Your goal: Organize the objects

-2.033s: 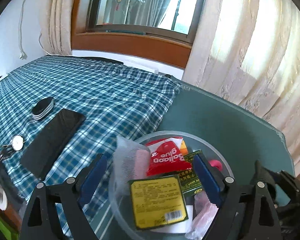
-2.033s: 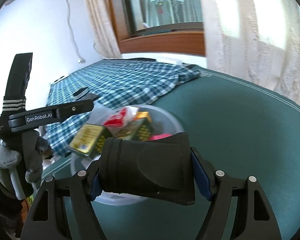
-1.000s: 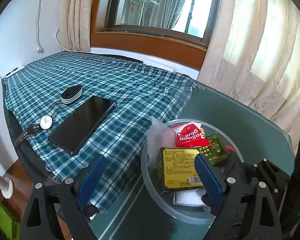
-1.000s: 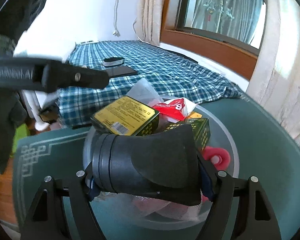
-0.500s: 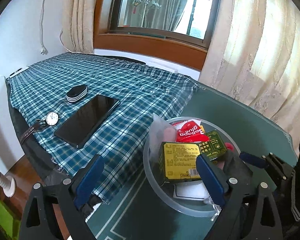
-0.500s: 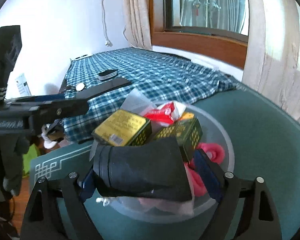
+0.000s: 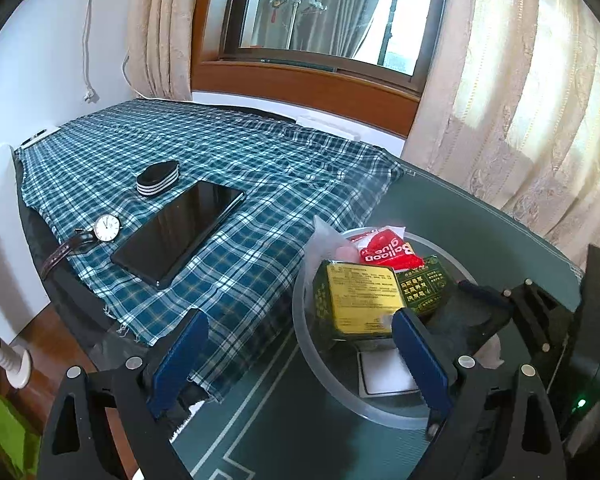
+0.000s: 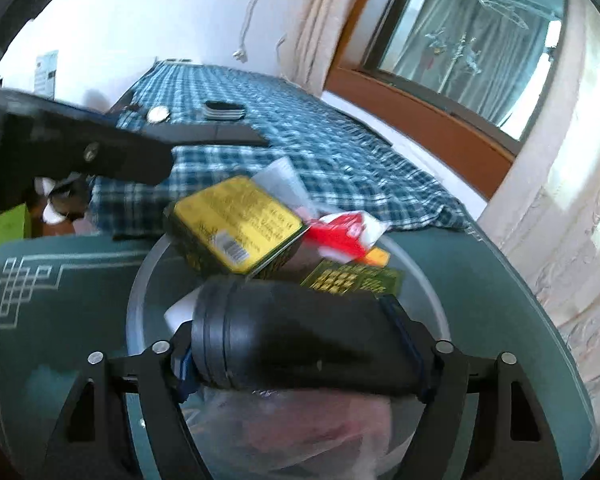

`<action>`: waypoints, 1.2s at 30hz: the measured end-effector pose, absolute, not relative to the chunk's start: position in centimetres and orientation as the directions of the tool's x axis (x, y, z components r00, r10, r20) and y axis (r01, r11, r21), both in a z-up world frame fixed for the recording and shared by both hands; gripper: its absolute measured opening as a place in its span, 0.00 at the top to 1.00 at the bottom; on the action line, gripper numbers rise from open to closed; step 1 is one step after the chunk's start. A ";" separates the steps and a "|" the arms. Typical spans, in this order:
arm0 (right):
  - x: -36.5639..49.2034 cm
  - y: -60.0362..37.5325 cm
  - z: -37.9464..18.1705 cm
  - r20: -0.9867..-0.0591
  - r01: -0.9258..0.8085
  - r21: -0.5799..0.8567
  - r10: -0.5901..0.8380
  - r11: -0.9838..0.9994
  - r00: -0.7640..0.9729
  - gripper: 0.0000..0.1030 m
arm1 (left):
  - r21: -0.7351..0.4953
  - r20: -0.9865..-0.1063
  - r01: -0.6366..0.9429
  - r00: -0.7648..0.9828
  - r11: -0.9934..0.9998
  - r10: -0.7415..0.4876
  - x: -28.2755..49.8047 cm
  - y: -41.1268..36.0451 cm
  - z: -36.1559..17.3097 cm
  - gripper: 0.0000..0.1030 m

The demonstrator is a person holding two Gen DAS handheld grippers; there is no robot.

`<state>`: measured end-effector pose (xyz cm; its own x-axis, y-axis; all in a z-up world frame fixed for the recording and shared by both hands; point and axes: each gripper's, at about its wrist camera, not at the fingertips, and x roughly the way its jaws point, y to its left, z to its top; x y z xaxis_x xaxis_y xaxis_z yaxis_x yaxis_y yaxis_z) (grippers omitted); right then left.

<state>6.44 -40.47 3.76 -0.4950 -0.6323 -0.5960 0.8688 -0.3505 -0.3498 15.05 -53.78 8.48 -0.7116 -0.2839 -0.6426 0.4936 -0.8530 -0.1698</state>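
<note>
A clear round bowl [image 7: 306, 344] on the green table mat holds a yellow-faced green box [image 7: 360, 300], a red "Balloon glue" packet [image 7: 384, 250], a smaller green box [image 7: 420, 284] and a plastic bag. My left gripper [image 7: 300, 364] is open and empty, drawn back at the bowl's near left. My right gripper [image 8: 300, 356] is shut on a black rubber tube-shaped object [image 8: 300, 340], held sideways low over the bowl [image 8: 420, 276]. Beyond it lie the yellow box [image 8: 236, 228] and the red packet [image 8: 340, 236]. The right gripper [image 7: 520, 320] also shows at the bowl's right side.
A blue checked cloth [image 7: 240, 160] covers the table's left half. On it lie a dark tablet [image 7: 180, 232], a wristwatch [image 7: 106, 228] and a striped black band [image 7: 158, 178]. Curtains and a window stand behind. The left gripper's body [image 8: 80, 148] shows at left.
My right gripper has carried the black object from beside the bowl to low over its contents. My left gripper has drawn back and away from the bowl, still open.
</note>
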 end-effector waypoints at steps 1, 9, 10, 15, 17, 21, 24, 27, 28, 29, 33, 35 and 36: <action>6.7 -40.4 3.8 -0.602 0.876 -0.347 -0.637 -0.335 -0.482 0.17 | -0.168 -0.642 0.492 -0.712 -0.854 -0.283 15.1 -53.7 8.5 0.07; 6.3 -37.8 6.0 -0.621 0.935 -0.138 -0.707 -0.326 -0.338 0.09 | -0.159 -0.636 0.496 -0.713 -0.854 -0.295 15.5 -53.5 8.7 0.07; 5.9 -37.4 6.3 -0.625 0.938 -0.102 -0.712 -0.333 -0.321 0.09 | -0.159 -0.636 0.495 -0.713 -0.854 -0.295 15.5 -53.5 8.8 0.07; 5.4 -36.0 6.9 -0.628 0.931 -0.035 -0.716 -0.363 -0.303 0.09 | -0.153 -0.635 0.490 -0.715 -0.858 -0.294 15.6 -53.1 8.8 0.07; 5.4 -35.8 6.8 -0.633 0.926 -0.044 -0.707 -0.375 -0.316 0.09 | -0.152 -0.636 0.487 -0.714 -0.860 -0.293 15.6 -52.9 8.8 0.07; 5.6 -35.1 6.6 -0.642 0.923 -0.043 -0.697 -0.383 -0.319 0.09 | -0.146 -0.637 0.494 -0.710 -0.857 -0.301 16.0 -52.8 8.8 0.07; 5.8 -34.1 6.7 -0.642 0.918 -0.014 -0.700 -0.395 -0.312 0.09 | -0.145 -0.640 0.502 -0.704 -0.852 -0.306 16.4 -52.9 8.7 0.07; 5.7 -32.6 6.8 -0.636 0.901 0.076 -0.717 -0.427 -0.286 0.09 | -0.141 -0.644 0.507 -0.700 -0.850 -0.310 16.8 -52.7 8.5 0.07; 5.4 -32.0 6.7 -0.637 0.886 0.133 -0.724 -0.444 -0.267 0.09 | -0.140 -0.646 0.507 -0.698 -0.851 -0.310 16.9 -52.6 8.5 0.07; 5.3 -31.6 6.6 -0.638 0.876 0.170 -0.728 -0.451 -0.251 0.09 | -0.140 -0.648 0.505 -0.697 -0.852 -0.307 17.0 -52.4 8.4 0.07; 5.1 -30.0 6.0 -0.645 0.825 0.263 -0.727 -0.500 -0.235 0.09 | -0.146 -0.654 0.486 -0.701 -0.862 -0.284 17.2 -51.3 7.9 0.01; 5.4 -29.5 5.9 -0.652 0.801 0.271 -0.714 -0.534 -0.255 0.09 | -0.142 -0.660 0.477 -0.698 -0.867 -0.276 17.2 -50.6 7.5 0.00; 5.7 -29.3 5.9 -0.658 0.788 0.263 -0.701 -0.557 -0.276 0.05 | -0.140 -0.665 0.472 -0.696 -0.870 -0.270 17.2 -50.3 7.3 0.00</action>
<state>5.65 -29.26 5.87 -0.2759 -0.7011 -0.6575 0.7882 -0.5565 0.2626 17.15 -50.26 7.35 -0.6961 -0.2703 -0.6651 0.4720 -0.8704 -0.1401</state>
